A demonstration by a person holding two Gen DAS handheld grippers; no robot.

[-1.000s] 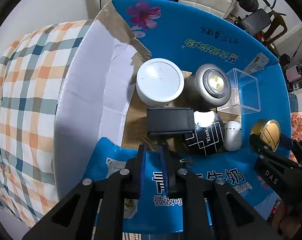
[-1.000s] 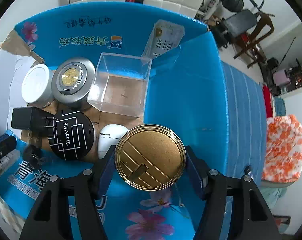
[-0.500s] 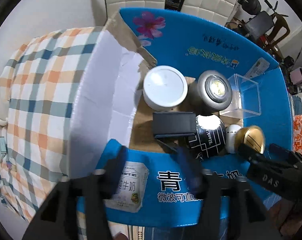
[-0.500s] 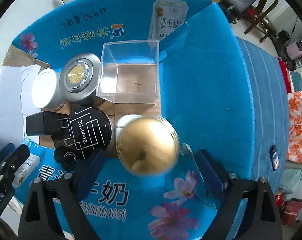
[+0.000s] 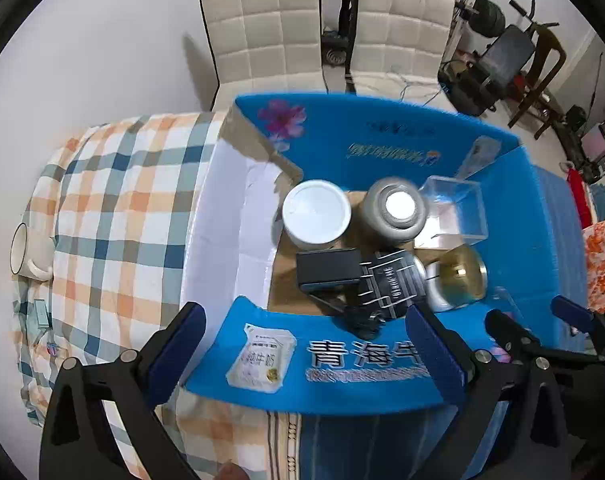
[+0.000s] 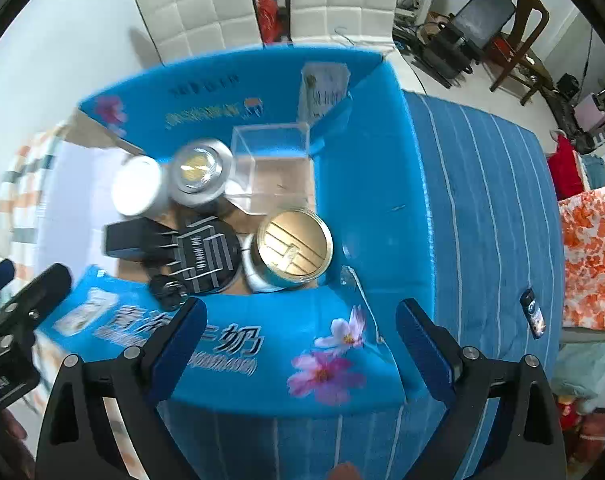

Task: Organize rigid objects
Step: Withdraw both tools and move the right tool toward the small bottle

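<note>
Right wrist view: the right gripper (image 6: pixel 300 328) hangs above the near flap of the blue box (image 6: pixel 366 184), its fingers (image 6: pixel 420 344) spread wide and empty, and the gold tin (image 6: pixel 292 246) sits inside the box at its near right corner, against a white jar (image 6: pixel 249 266) and just in front of the clear case (image 6: pixel 272 168). Also in the box are a black tin (image 6: pixel 208 258), a black block (image 6: pixel 132 238), a silver tin (image 6: pixel 200 170) and a white tub (image 6: pixel 138 186). The left gripper (image 5: pixel 304 348) likewise stands wide and empty over the box's near flap, with a checked cloth (image 5: pixel 114 216) to the box's left.
</note>
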